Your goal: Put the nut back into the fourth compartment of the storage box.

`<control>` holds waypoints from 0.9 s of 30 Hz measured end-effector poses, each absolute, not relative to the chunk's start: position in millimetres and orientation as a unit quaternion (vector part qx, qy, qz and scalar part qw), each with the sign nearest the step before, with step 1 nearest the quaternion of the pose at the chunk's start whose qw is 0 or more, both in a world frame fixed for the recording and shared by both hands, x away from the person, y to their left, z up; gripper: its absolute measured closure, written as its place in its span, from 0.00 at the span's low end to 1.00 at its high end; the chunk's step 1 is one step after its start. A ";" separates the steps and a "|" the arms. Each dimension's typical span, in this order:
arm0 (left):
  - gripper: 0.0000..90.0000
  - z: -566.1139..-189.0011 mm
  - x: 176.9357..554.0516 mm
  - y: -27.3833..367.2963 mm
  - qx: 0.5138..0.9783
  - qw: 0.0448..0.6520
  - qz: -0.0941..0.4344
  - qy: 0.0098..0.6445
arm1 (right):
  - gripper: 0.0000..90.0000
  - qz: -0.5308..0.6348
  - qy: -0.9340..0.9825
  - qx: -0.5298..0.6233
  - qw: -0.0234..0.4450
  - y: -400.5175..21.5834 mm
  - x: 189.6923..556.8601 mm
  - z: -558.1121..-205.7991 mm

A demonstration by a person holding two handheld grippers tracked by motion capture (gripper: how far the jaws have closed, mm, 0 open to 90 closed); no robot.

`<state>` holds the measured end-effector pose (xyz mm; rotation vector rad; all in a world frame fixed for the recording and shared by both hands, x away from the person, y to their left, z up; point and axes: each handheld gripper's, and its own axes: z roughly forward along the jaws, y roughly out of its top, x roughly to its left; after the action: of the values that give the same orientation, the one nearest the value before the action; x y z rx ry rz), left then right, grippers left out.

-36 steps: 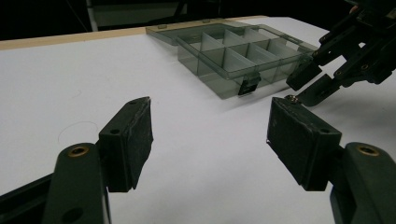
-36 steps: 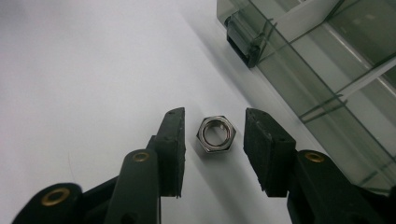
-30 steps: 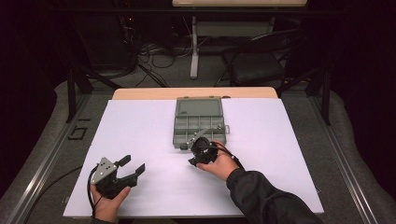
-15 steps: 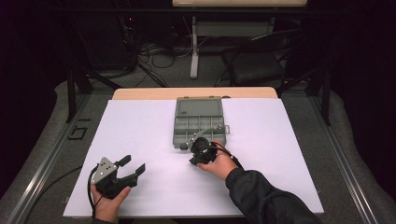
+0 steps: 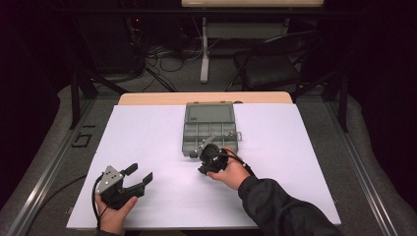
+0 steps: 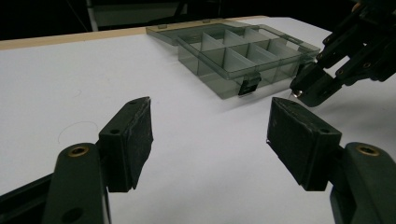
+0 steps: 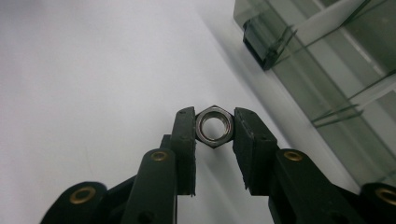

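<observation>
Right gripper (image 7: 214, 128) newly closed around nut (image 7: 214, 126)

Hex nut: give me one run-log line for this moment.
right tool: shut on hex nut | beside open compartment box | left tool: open, holding nothing | white table

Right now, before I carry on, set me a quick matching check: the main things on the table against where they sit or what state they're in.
Things:
1. hex nut
2. left gripper
3. compartment box
4. right gripper

States:
A. lid folded back, lying flat on the white sheet
B. jaws wide apart, nothing between them
C. pinched between two black pads
D. shut, just in front of the box's near edge

Pairs: 1-C, 2-B, 3-A, 4-D
</observation>
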<state>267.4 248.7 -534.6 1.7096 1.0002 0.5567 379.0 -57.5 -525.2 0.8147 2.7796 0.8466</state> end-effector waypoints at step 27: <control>0.35 -534.8 267.9 248.2 0.712 0.515 0.232 0.417 | 0.78 0.311 0.880 0.337 0.125 -105.9 442.9 -443.5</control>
<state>267.9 248.2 -534.8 1.7102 1.0031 0.5584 442.9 -105.9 -443.5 0.9806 2.5631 0.9070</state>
